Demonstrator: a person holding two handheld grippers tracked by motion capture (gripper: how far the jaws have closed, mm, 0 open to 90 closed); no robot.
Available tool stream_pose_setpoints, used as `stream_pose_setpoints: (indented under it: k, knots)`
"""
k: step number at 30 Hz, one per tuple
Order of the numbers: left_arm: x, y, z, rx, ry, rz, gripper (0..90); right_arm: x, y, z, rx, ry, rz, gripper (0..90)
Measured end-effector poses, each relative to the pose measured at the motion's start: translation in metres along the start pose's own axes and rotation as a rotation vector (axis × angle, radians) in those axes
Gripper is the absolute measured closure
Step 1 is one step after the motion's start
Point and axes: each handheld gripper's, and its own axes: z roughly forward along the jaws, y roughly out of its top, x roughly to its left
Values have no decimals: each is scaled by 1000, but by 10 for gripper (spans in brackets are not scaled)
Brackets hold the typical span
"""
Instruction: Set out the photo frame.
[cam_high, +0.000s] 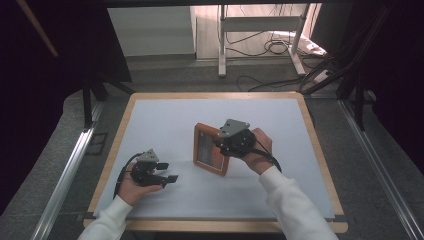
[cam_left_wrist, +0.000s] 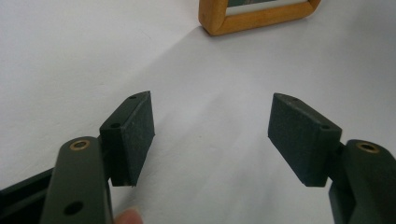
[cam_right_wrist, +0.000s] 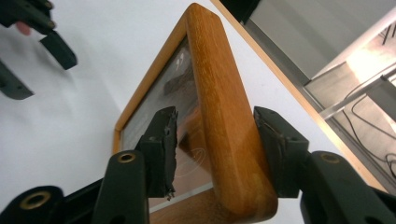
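Upright wooden picture frame (cam_high: 210, 149) (glass-fronted)

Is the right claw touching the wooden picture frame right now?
Cannot tell. In the right gripper view the right claw straddles the picture frame edge, but no plain gap or contact shows at either pad.

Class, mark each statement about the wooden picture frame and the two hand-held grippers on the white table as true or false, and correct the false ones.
1. The wooden picture frame stands on the white table, not flat. True.
2. The left gripper is clamped on the frame. False: its jaws are apart with nothing between them, and the frame is farther off.
3. The frame's wooden edge sits between the jaws of the right gripper. True.
4. The right gripper's pads press tightly on both faces of the frame. False: the left pad stands off the glass.
5. The frame is made of black metal. False: it is orange-brown wood.
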Motion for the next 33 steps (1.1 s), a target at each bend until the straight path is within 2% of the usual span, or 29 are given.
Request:
stream_pose_setpoints:
  k: [7,20,24,27,30,33]
  knots:
    - [0,0,0,0,-2,-1,312,-10,-7,6,4,-15,67,471]
    - [0,0,0,1,0,1,311,-18,-13,8,0,-32,105,446]
    - [0,0,0,0,-2,2,311,-17,-13,5,-8,-42,116,396]
    - [0,0,-1,-4,-1,0,310,-18,-14,-2,-41,-67,153,350]
    - [-1,0,-1,-3,1,2,310,-19,-19,-12,-81,-63,203,327]
    - [-1,0,-1,-1,1,3,309,-21,-31,-21,-93,-44,257,303]
